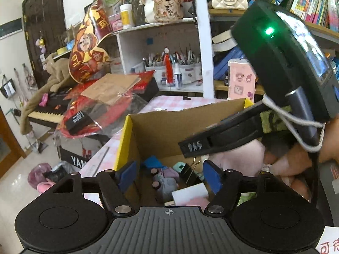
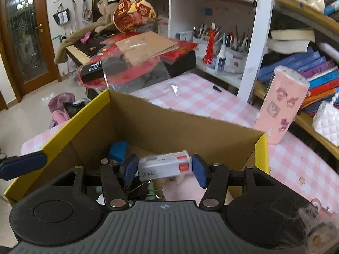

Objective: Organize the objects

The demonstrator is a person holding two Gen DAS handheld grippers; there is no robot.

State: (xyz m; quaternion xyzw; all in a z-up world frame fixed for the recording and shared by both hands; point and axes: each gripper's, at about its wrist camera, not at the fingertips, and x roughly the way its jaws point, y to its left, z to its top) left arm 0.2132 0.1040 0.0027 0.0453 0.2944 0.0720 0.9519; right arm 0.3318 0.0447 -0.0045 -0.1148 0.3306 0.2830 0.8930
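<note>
A cardboard box with yellow outer sides stands on the pink checked table. It holds small things: a blue block, small bottles, binder clips and a pink soft item. My right gripper is shut on a small white box with red labels, held over the open cardboard box. My left gripper is open and empty over the left part of the cardboard box. The right gripper's body crosses the left wrist view above the cardboard box.
A pink tube with cartoon stickers stands on the table right of the cardboard box. Behind are shelves with books, pen cups, a keyboard piano piled with red packets and cardboard, and a white purse.
</note>
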